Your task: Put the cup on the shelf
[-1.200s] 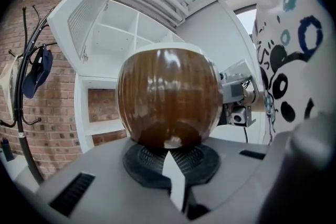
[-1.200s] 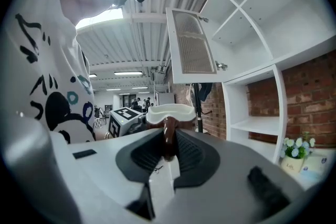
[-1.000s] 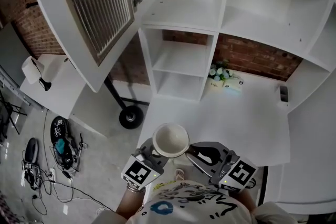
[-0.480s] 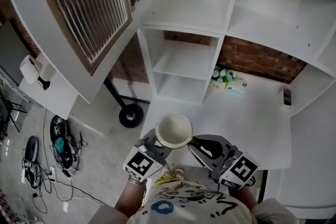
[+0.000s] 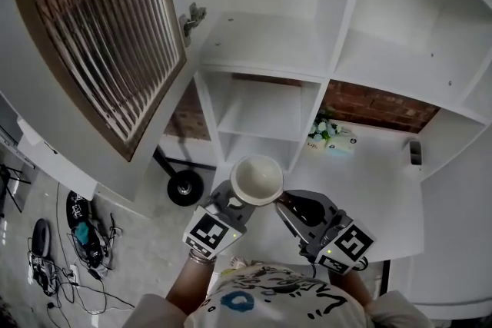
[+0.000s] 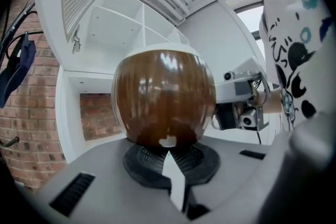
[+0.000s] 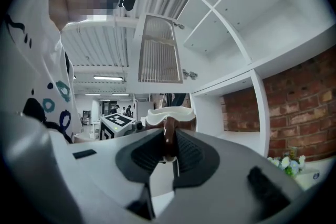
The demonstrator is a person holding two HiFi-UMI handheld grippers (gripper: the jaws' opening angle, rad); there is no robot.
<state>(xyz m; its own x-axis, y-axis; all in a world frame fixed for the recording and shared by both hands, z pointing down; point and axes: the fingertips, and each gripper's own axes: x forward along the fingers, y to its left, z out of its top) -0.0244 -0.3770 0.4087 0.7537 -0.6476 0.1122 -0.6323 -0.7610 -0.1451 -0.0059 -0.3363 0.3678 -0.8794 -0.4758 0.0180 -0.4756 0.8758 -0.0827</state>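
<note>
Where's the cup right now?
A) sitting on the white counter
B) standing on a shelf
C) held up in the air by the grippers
C: the cup is lifted clear of any surface, with the right gripper clamped on its handle.

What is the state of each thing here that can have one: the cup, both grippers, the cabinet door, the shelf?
cup: upright, empty, held in the air.
right gripper: shut on the cup's handle.
left gripper: jaws together, tips under the cup.
cabinet door: swung open.
shelf: upper bays bare.
</note>
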